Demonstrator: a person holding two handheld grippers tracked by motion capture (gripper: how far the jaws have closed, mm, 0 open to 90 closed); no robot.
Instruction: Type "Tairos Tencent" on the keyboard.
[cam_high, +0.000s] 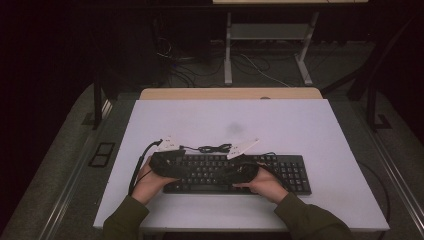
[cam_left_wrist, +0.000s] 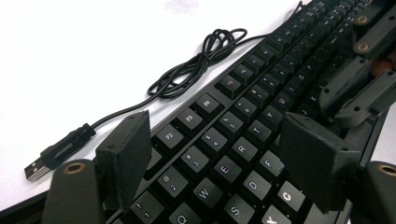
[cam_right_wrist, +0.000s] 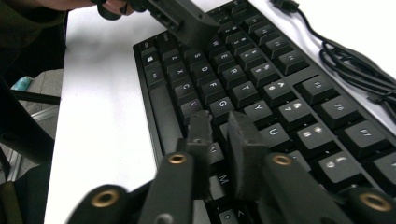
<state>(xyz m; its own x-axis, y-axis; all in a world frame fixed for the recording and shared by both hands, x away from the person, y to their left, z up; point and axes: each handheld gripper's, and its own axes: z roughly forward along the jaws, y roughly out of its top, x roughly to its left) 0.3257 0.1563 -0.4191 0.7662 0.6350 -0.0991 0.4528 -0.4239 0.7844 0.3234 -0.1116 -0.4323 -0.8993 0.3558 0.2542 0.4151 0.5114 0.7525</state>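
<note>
i hold my left gripper (cam_left_wrist: 210, 154) low over the left end of the black keyboard (cam_high: 280, 172), jaws spread wide with nothing between them, hanging above the letter keys around e, r and d. my right gripper (cam_right_wrist: 218, 140) sits over the middle of the keyboard, its jaws only a narrow gap apart, nothing pinched between them, the tips just above the keys near h and n; whether they touch a key i cannot tell. the keyboard lies flat near the front edge of the white bench (cam_high: 310, 125), long side toward me. its black cable (cam_left_wrist: 196, 65) lies in a loose bundle on the bench just behind the keyboard, with the usb plug (cam_left_wrist: 36, 169) lying free on the bench.
</note>
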